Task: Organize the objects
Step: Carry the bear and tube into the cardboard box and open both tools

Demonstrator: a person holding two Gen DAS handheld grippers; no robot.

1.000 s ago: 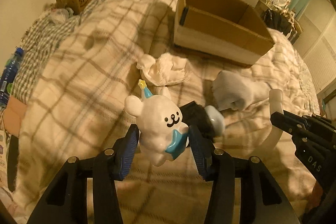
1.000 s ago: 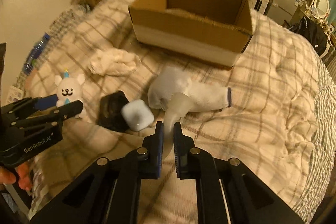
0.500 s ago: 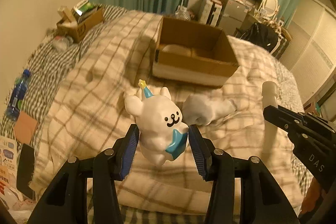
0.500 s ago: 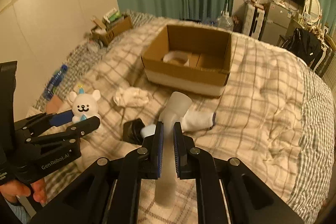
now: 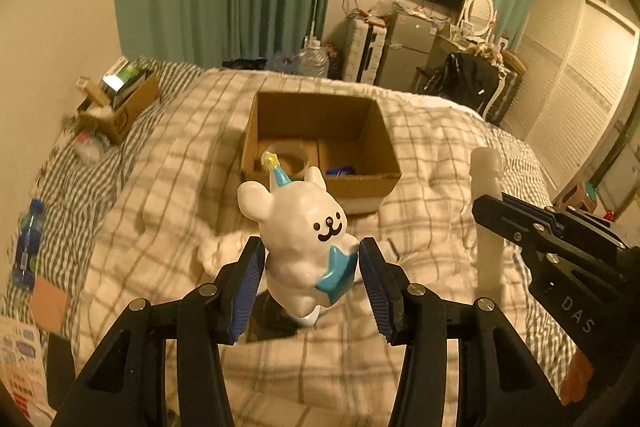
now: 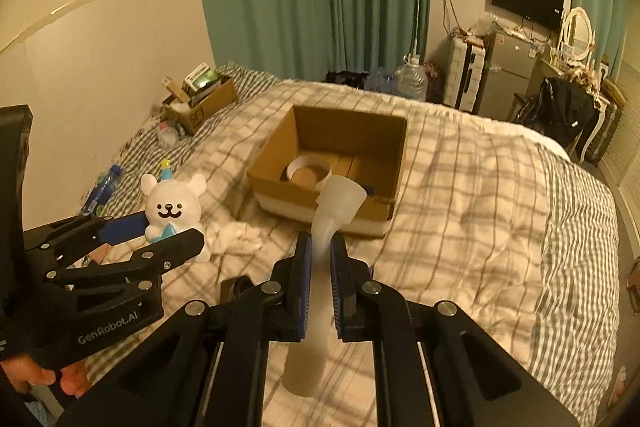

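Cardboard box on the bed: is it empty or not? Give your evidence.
Not empty. The open cardboard box holds a tape roll and a small blue item.

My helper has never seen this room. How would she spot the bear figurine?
On the plaid bed, look in front of the open cardboard box. The left gripper holds the bear figurine: glossy white, blue party hat, blue star.

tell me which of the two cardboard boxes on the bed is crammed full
The small brown cardboard box by the wall at the bed's far left corner, with items sticking out the top. The large open cardboard box mid-bed holds only a tape roll and little else.
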